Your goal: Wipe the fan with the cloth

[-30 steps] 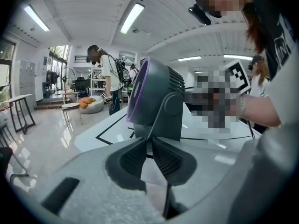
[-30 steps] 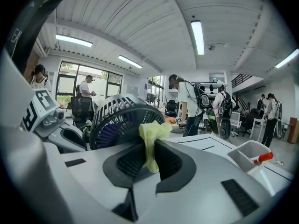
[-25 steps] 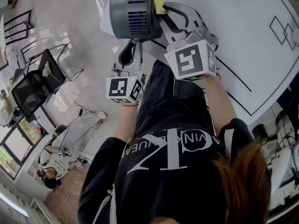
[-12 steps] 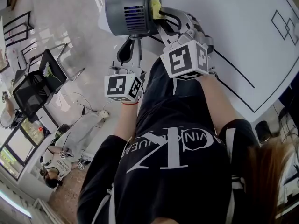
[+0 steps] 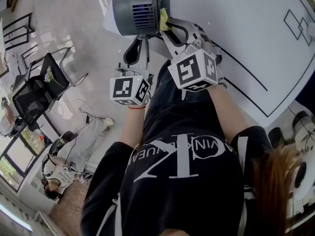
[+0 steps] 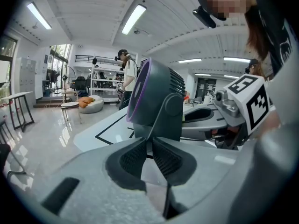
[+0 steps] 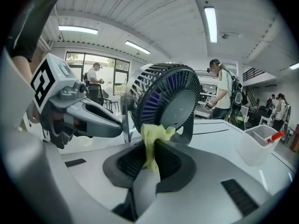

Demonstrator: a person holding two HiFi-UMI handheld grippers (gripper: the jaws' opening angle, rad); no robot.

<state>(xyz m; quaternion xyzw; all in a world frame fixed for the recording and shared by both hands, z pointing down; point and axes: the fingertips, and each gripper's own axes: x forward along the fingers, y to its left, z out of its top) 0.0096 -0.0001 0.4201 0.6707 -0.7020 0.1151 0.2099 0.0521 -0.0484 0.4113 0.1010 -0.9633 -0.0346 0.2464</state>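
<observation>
A dark grey fan stands at the white table's near edge. My left gripper reaches up to its stand, and in the left gripper view the jaws are shut on the foot of the fan's bracket. My right gripper is shut on a yellow cloth, which presses against the fan's side. In the right gripper view the cloth sticks up from the shut jaws and touches the lower rim of the fan's grille.
Black lines mark the table top. A white bin with a red-tipped item stands on the table to the right. A black chair and a seated person are on the floor at the left. Other people stand far off.
My right gripper has shifted left and nearer to me, and the cloth has slid along the fan's side. My left gripper has kept its hold on the stand.
</observation>
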